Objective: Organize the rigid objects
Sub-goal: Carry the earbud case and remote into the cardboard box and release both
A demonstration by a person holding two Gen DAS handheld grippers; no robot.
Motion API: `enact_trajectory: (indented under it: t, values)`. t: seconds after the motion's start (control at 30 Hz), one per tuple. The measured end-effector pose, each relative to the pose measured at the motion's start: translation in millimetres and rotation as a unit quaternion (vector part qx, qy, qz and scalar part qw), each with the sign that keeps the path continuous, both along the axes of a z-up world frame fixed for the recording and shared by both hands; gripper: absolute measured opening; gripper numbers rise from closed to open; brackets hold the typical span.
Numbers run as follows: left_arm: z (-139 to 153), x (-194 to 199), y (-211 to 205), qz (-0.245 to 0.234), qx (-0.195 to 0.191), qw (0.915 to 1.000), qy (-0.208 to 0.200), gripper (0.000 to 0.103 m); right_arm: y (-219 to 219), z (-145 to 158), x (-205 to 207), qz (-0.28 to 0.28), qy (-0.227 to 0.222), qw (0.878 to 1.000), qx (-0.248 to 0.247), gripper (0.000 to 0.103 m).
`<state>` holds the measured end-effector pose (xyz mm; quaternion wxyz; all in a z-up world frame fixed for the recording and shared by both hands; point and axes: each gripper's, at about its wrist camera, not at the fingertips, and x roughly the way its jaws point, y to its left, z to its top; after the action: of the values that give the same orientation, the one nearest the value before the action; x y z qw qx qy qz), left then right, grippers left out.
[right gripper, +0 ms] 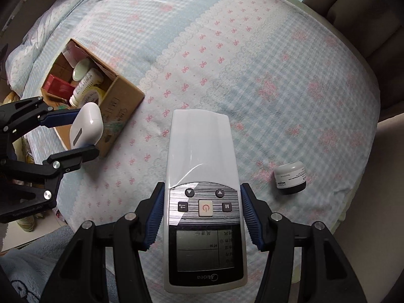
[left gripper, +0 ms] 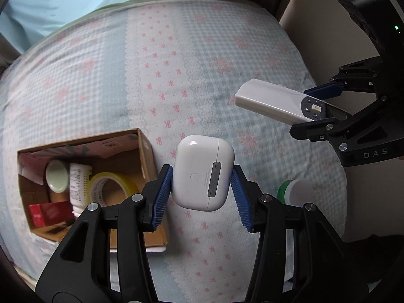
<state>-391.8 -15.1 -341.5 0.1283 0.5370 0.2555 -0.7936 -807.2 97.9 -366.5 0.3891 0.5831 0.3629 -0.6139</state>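
Observation:
My left gripper (left gripper: 202, 176) is shut on a white earbud case (left gripper: 203, 171) and holds it above the bed, just right of an open cardboard box (left gripper: 145, 149). The case also shows in the right wrist view (right gripper: 87, 126), in front of the box (right gripper: 121, 101). My right gripper (right gripper: 202, 202) is shut on a white air-conditioner remote (right gripper: 202, 161) and holds it above the bed; it also shows in the left wrist view (left gripper: 272, 102). The box holds a yellow tape roll (left gripper: 113, 186), a white bottle (left gripper: 78, 184), a round jar (left gripper: 56, 175) and a red packet (left gripper: 49, 213).
A small white and dark jar (right gripper: 290, 178) stands on the bed at the right; a green and white container (left gripper: 294, 192) lies behind my left gripper's right finger. The checked bedspread (right gripper: 252, 75) covers the bed. A brown wall or headboard (right gripper: 366, 12) borders its far edge.

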Motion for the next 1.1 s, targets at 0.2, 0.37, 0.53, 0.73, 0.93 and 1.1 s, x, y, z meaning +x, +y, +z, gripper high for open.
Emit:
enact_trajectory:
  t: [0.2, 0.37, 0.53, 0.73, 0.93, 1.1]
  values:
    - [29, 64, -38, 0.011, -0.011, 0.9997, 0.017, 0.044, -39, 37, 43, -0.007, 0.002, 0.999, -0.031, 0.054]
    - [34, 120, -88, 0.007, -0.012, 0.9997, 0.019, 0.044, -78, 54, 84, -0.04, -0.008, 0.997, -0.06, 0.054]
    - [22, 162, -146, -0.009, -0.015, 0.9998, 0.013, 0.044, -124, 49, 123, -0.078, -0.02, 0.994, -0.078, 0.054]
    - [1, 194, -207, -0.017, -0.009, 0.9998, 0.004, 0.044, -175, 26, 158, -0.111, -0.045, 0.99, -0.073, 0.054]
    - [-39, 188, -247, -0.037, 0.002, 0.9992, -0.016, 0.044, -209, 0, 167, -0.121, -0.057, 0.99, -0.051, 0.054]
    - [-87, 173, -266, -0.047, 0.024, 0.9981, -0.033, 0.044, -223, -34, 160, -0.12, -0.061, 0.991, -0.014, 0.054]
